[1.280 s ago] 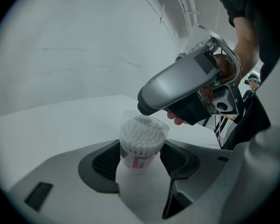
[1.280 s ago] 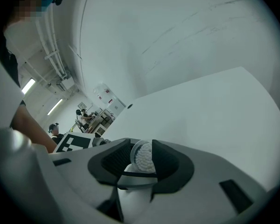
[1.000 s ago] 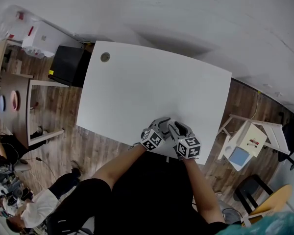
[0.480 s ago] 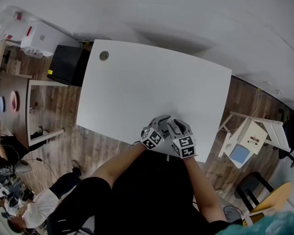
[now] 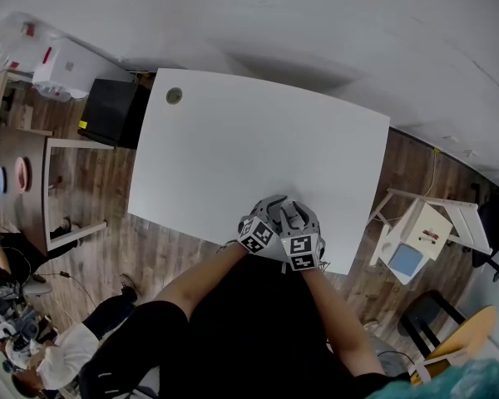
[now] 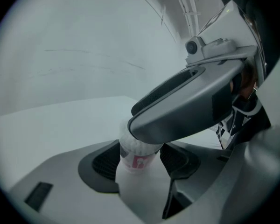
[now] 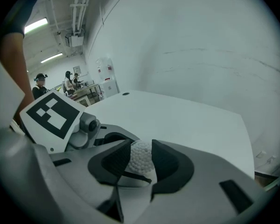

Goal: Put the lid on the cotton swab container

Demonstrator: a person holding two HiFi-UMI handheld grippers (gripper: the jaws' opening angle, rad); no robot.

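Both grippers meet at the near edge of the white table point(image 5: 258, 140). My left gripper point(image 5: 269, 215) is shut on the cotton swab container point(image 6: 135, 167), a small white tub with a pink label and white swab heads point(image 6: 139, 146) at its top. My right gripper point(image 5: 293, 217) crosses just above it, its grey jaw point(image 6: 191, 101) covering the container's top. In the right gripper view the jaws stand close around the swab heads point(image 7: 141, 157), with a clear lid point(image 7: 133, 176) faintly visible at them. The left gripper's marker cube point(image 7: 51, 112) sits right beside.
A cable hole point(image 5: 174, 96) marks the table's far left corner. A black box point(image 5: 112, 110) stands on the floor to the left, a small white side table point(image 5: 424, 235) to the right. People sit at lower left point(image 5: 41, 347).
My right gripper has shifted left, closer over the left gripper and the container. The left gripper has stayed in place.
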